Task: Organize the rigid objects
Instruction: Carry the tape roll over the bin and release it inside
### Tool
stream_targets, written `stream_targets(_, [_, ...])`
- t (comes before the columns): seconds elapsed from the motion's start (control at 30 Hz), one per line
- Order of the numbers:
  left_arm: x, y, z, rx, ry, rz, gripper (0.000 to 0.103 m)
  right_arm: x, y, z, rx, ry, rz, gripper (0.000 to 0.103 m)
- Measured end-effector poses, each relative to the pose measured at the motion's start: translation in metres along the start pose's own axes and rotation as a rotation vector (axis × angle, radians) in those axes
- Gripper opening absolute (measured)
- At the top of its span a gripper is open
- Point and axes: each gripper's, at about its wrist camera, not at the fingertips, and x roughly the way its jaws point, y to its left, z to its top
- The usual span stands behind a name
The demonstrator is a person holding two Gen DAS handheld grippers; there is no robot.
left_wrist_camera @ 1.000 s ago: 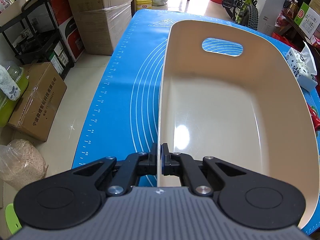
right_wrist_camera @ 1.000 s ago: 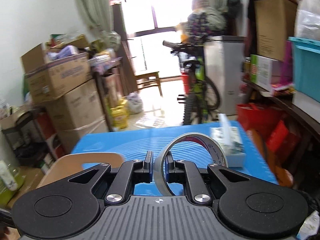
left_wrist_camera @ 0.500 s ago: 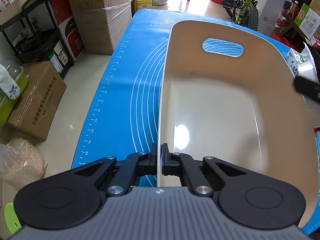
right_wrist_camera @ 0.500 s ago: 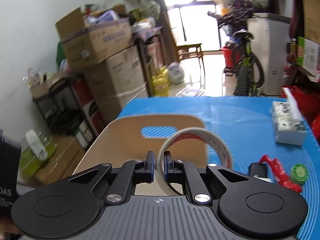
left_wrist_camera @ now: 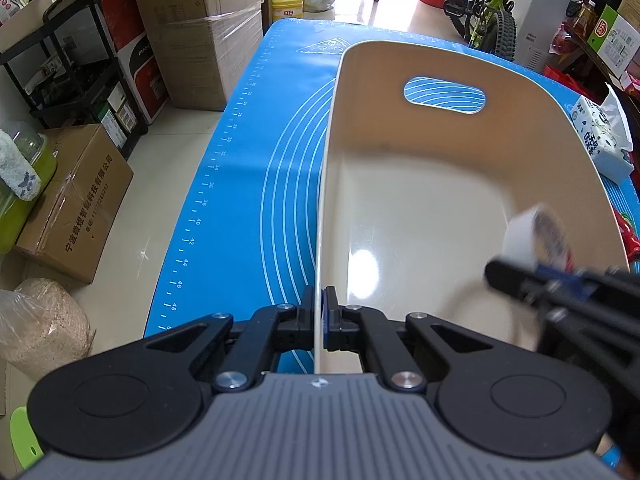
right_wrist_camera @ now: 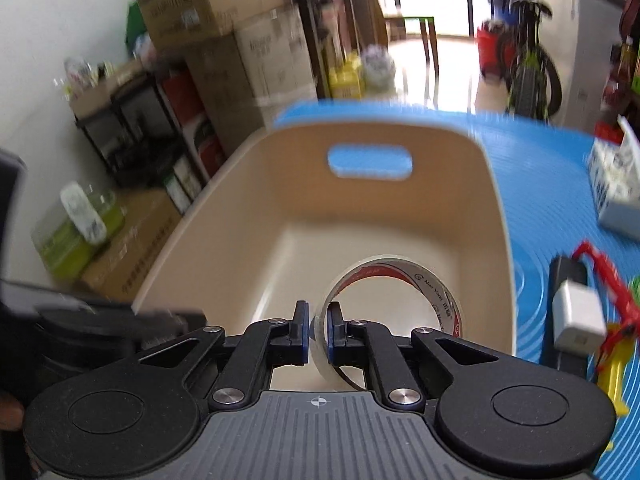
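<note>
A cream plastic bin (left_wrist_camera: pixel 440 184) with a handle slot stands on the blue mat (left_wrist_camera: pixel 248 184). My left gripper (left_wrist_camera: pixel 319 312) is shut on the bin's near left wall. My right gripper (right_wrist_camera: pixel 318 332) is shut on a roll of clear tape (right_wrist_camera: pixel 424 292) and holds it over the inside of the bin (right_wrist_camera: pixel 280 208). In the left wrist view the right gripper (left_wrist_camera: pixel 560 276) and the blurred tape roll (left_wrist_camera: pixel 532 232) show at the bin's right rim.
A tissue pack (left_wrist_camera: pixel 604 136) lies on the mat right of the bin. A white charger (right_wrist_camera: pixel 576 316), a black block, and red and yellow items (right_wrist_camera: pixel 612 284) lie right of the bin. Cardboard boxes (left_wrist_camera: pixel 200 28), a shelf rack and a bicycle (left_wrist_camera: pixel 484 4) stand around the table.
My right gripper has swung left and down with the tape roll, from above the mat to over the bin's inside. My left gripper and the bin have not moved.
</note>
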Motion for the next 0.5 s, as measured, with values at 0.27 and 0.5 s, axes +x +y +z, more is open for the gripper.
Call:
stream_targets(0.27, [0.0, 0.0, 0.0, 0.003, 0.0, 0.004, 0.004, 0.012, -0.011, -0.012, 0.041, 0.076, -0.027, 0.031])
stream_targets(0.5, [0.0, 0.0, 0.0, 0.004, 0.0, 0.002, 0.004, -0.016, -0.014, -0.005, 0.053, 0.003, -0.003, 0.064])
